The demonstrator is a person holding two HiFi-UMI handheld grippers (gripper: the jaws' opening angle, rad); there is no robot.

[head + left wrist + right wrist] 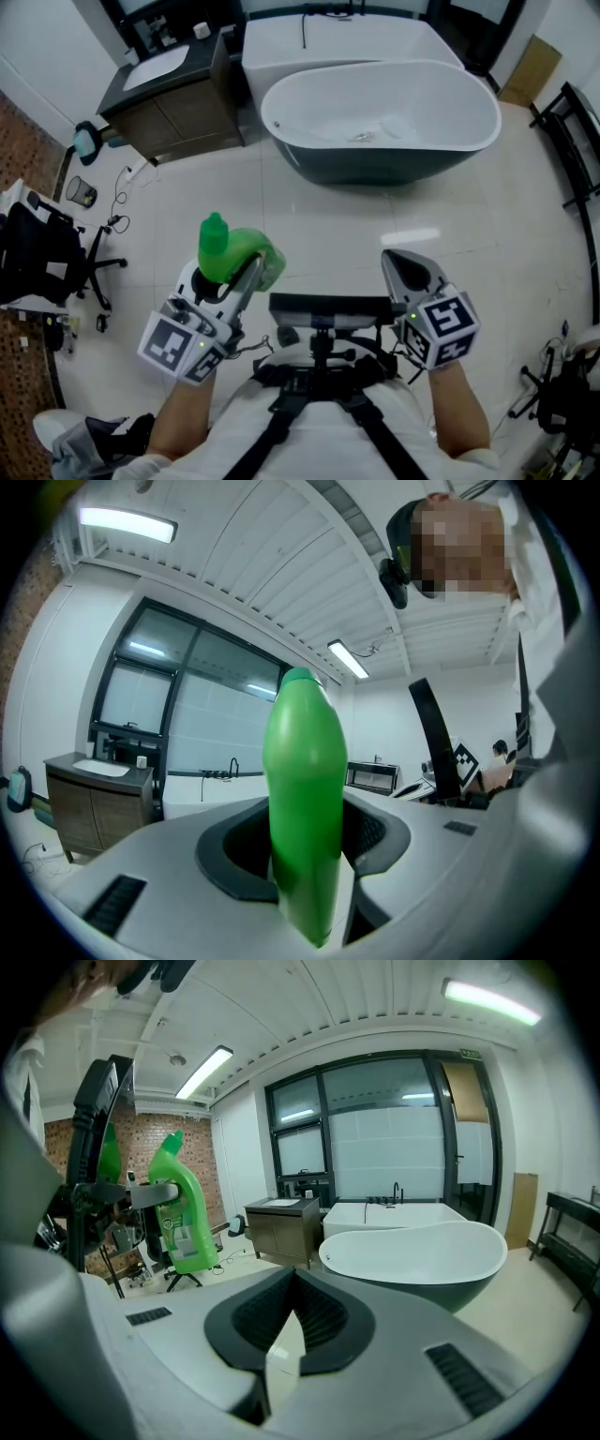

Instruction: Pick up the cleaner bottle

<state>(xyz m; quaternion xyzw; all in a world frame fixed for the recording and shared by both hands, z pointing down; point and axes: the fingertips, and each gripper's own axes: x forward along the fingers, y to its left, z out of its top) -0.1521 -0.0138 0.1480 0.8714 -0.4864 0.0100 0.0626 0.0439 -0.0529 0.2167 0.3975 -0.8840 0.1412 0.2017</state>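
The green cleaner bottle (pixel 232 251) is held off the tiled floor, pinched between the jaws of my left gripper (pixel 246 267), which is shut on it. In the left gripper view the bottle (pixel 302 799) stands upright between the fingers and fills the gap of the left gripper (pixel 305 878). From the right gripper view I see the bottle (pixel 185 1213) at the left, with its label showing. My right gripper (pixel 405 265) hovers to the right at about the same height. Its jaws are shut with nothing between them, as the right gripper (pixel 286 1358) view shows.
A dark oval bathtub (pixel 309 159) stands ahead, with a white rectangular tub (pixel 328 37) behind it. A vanity cabinet with a sink (pixel 173 117) is at the back left. An office chair (pixel 47 253) and a small bin (pixel 82 192) are at left, a black rack (pixel 574 159) at right.
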